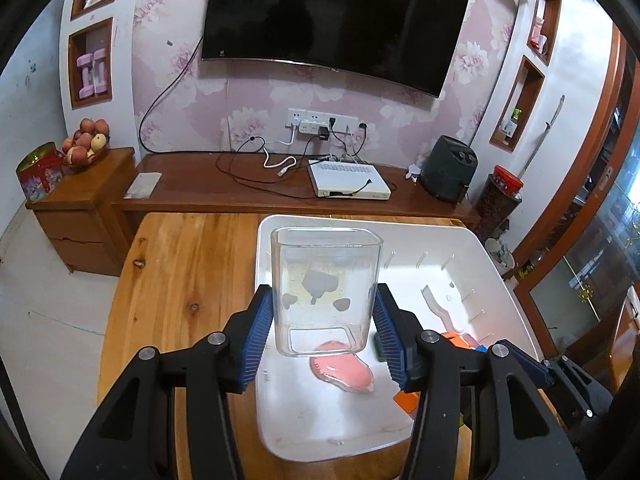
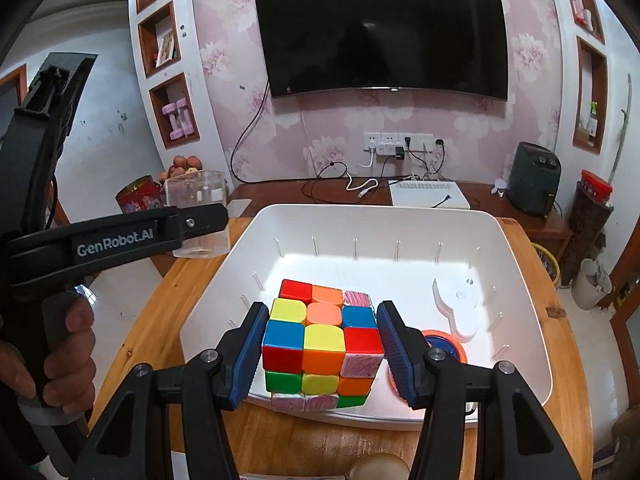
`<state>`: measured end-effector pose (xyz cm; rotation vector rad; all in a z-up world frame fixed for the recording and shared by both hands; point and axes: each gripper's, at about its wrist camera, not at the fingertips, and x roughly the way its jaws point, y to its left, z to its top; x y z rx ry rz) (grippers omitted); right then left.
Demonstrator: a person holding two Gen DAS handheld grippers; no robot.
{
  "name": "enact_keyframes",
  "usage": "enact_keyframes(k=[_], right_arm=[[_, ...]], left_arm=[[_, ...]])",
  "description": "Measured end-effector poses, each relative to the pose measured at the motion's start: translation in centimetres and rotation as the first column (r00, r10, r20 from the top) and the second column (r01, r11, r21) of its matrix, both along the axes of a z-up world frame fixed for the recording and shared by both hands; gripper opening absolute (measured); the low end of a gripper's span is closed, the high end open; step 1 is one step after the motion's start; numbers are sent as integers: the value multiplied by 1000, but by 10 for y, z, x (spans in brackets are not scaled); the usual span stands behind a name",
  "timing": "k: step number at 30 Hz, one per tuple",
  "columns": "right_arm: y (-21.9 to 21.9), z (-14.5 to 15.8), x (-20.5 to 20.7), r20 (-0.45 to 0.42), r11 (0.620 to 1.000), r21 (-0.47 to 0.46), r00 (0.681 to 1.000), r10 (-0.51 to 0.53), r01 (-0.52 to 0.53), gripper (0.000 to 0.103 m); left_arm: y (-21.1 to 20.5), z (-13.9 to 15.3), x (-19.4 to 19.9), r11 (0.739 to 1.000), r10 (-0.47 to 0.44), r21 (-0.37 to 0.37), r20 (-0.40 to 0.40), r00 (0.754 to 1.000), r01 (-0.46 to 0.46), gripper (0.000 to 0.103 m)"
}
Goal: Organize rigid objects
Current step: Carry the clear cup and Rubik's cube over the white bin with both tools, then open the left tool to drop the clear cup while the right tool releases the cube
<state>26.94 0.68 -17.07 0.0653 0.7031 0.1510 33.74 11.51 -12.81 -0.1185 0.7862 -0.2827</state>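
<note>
The puzzle cube (image 2: 322, 344) is clamped between the blue pads of the right gripper (image 2: 322, 350), one pad flat on each side face, so the cube sits squarely between the jaws and is carried above the near wall of the white bin (image 2: 400, 216). Below and just past the jaws lies the bin floor, bare to the left of the cube. To the right of the jaws a round blue and orange thing (image 2: 446, 344) lies on that floor, and beyond it a white flat piece (image 2: 460, 312). Lowering the cube probably calls for a short move forward and down over the near wall, kept left of the round thing.

The clear box (image 1: 325, 292) is gripped in the left gripper (image 1: 325, 340). It is held upright, its long axis running away from the jaws and its open mouth on the far end. Under it a pink flat piece (image 1: 344, 372) lies on the bin floor, just below and ahead of the jaws. In the right wrist view the box hangs outside the bin's left wall, above the wooden counter (image 2: 160, 320), with a hand (image 2: 60, 360) around the grip.

The bare counter to the left of the bin gives open room. Farther off, a TV stand (image 1: 224, 188) runs along the wall.
</note>
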Motion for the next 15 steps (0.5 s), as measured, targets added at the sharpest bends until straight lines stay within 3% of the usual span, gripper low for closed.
enact_keyframes(k=[9,13,14,15], right_arm=[[-5,-5,-1,-42,1000,-3,999,-8,8,57],[-4,2,-6,-14,1000,2,1000,-8,8,57],[-3,4,-8,-7,1000,-2,1000,-7,7,57],[-2,6,-9,-3,1000,-7,1000,-5,5,59]], left_arm=[[-6,4,-1,1000,-31,0,-8,999,31,55],[-8,7,-3,999,-46,-1,-16,999,46,55],[-9,9,-4,999,-48,3,-15,999,48,57],[-9,12,-5,999,-47,6,-14,999,47,69]])
